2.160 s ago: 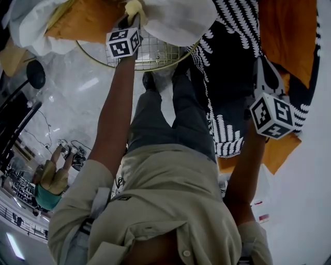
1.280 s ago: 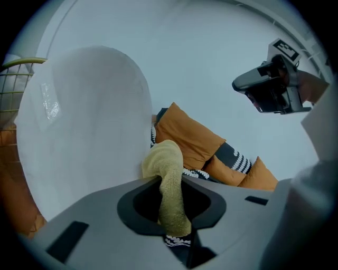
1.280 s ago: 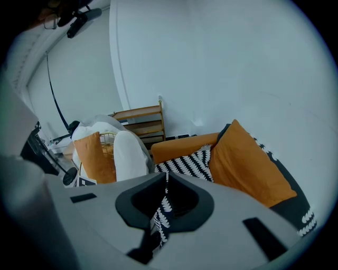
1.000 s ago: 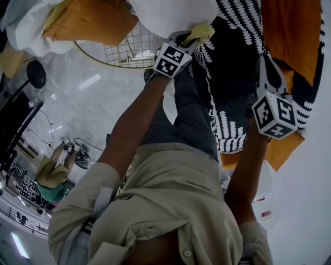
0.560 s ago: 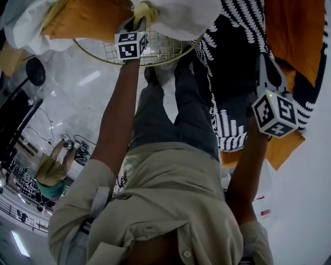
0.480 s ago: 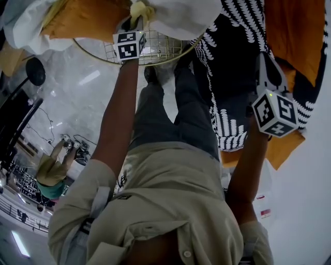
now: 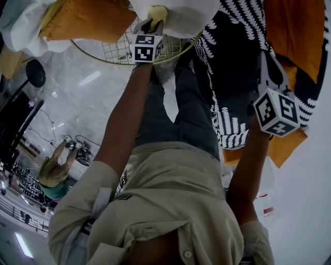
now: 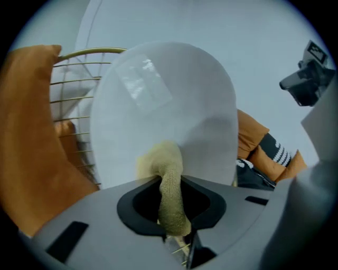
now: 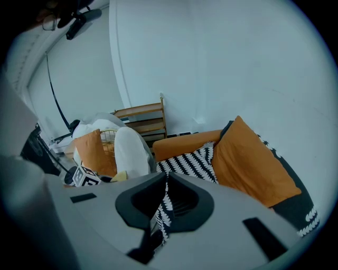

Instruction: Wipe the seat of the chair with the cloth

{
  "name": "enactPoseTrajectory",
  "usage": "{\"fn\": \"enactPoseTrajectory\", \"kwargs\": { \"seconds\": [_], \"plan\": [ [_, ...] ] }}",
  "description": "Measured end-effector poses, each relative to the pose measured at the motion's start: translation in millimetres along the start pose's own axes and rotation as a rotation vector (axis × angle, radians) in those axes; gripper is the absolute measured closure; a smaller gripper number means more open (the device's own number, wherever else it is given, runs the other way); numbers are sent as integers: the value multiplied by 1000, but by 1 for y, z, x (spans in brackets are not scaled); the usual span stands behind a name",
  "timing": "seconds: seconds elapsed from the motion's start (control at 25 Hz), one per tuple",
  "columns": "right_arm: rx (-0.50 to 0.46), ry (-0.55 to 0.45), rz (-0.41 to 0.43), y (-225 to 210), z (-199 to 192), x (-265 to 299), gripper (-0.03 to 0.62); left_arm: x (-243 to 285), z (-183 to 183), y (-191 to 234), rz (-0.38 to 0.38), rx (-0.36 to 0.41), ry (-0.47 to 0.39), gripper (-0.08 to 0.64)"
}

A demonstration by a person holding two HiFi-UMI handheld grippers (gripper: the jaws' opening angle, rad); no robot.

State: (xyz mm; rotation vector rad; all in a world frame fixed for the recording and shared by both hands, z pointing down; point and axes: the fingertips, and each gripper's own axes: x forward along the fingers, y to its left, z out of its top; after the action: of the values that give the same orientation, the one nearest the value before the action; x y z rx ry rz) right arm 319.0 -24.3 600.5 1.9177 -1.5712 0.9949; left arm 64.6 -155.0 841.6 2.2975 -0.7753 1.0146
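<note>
The chair is a gold wire frame with a white seat cushion. My left gripper is shut on a yellow-beige cloth and holds it against that cushion. In the left gripper view the cloth runs out of the shut jaws of the left gripper onto the white cushion. My right gripper hangs off to the right over a black-and-white patterned fabric. In its own view the right gripper is shut on a fold of that fabric.
An orange cushion lies in the chair left of the white one. An orange sofa with an orange cushion lies under the patterned fabric. A wooden rack stands by the wall. Another person stands on the marble floor at left.
The left gripper swept the cloth from the right to the left of the seat cushion and has now come part way back to the right. The right gripper has stayed put.
</note>
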Motion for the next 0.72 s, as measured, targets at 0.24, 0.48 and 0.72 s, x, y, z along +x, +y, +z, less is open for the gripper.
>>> {"fn": "enactPoseTrajectory", "kwargs": {
  "seconds": [0.24,0.48,0.72],
  "plan": [
    [15,2,-9,-1,-11,-6,565,22,-21,-136,-347,65,72,480],
    [29,-22,-21,1,-8,-18,565,9,-22,-144,-376,101,81,480],
    [43,-91,6,23,20,-40,565,-34,8,-133,-380,169,44,480]
  ]
}}
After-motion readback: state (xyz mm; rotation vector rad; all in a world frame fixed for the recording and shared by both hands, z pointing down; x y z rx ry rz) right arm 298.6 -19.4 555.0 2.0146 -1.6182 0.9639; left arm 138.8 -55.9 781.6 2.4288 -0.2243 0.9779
